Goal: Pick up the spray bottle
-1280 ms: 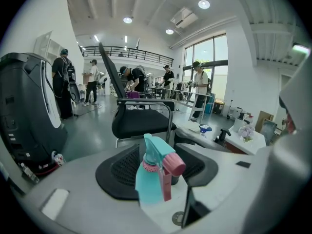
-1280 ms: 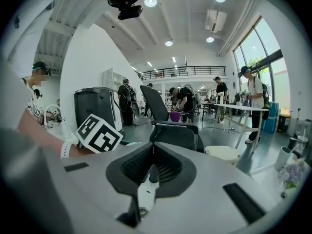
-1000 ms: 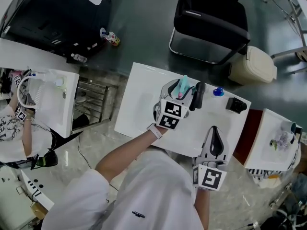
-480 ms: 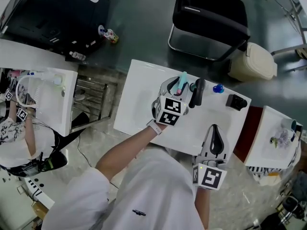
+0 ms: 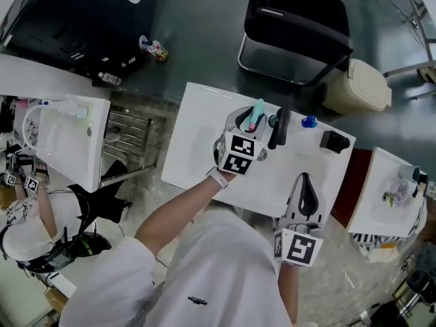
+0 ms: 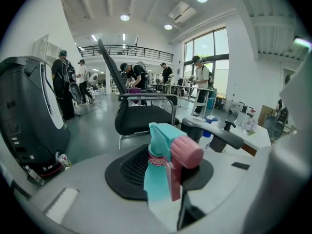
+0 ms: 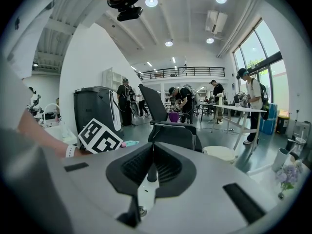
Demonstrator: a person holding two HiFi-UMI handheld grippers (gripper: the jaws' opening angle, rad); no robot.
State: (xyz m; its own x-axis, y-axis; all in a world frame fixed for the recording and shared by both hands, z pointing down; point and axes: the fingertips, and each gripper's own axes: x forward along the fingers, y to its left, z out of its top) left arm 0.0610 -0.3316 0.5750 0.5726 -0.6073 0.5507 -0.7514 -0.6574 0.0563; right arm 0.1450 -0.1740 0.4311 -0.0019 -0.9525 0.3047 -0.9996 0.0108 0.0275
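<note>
A teal spray bottle (image 5: 256, 116) with a pink nozzle stands upright near the far edge of the white table (image 5: 197, 142). My left gripper (image 5: 251, 122) reaches around it from the near side. In the left gripper view the spray bottle (image 6: 158, 177) fills the space between the jaws of the left gripper (image 6: 163, 182), which are closing, and both dark pads lie against its body. My right gripper (image 5: 306, 181) rests on the table's near right edge, apart from the bottle. Its jaws meet at the tip with nothing in them in the right gripper view (image 7: 149, 177).
A black handled tool (image 5: 279, 129), a small blue object (image 5: 310, 122) and a black box (image 5: 334, 142) lie to the right of the bottle. Beyond the table stand a black office chair (image 5: 296, 26) and a cream bin (image 5: 357, 90). White side tables flank both sides.
The left jaws have narrowed around the spray bottle. Both hands have kept their places.
</note>
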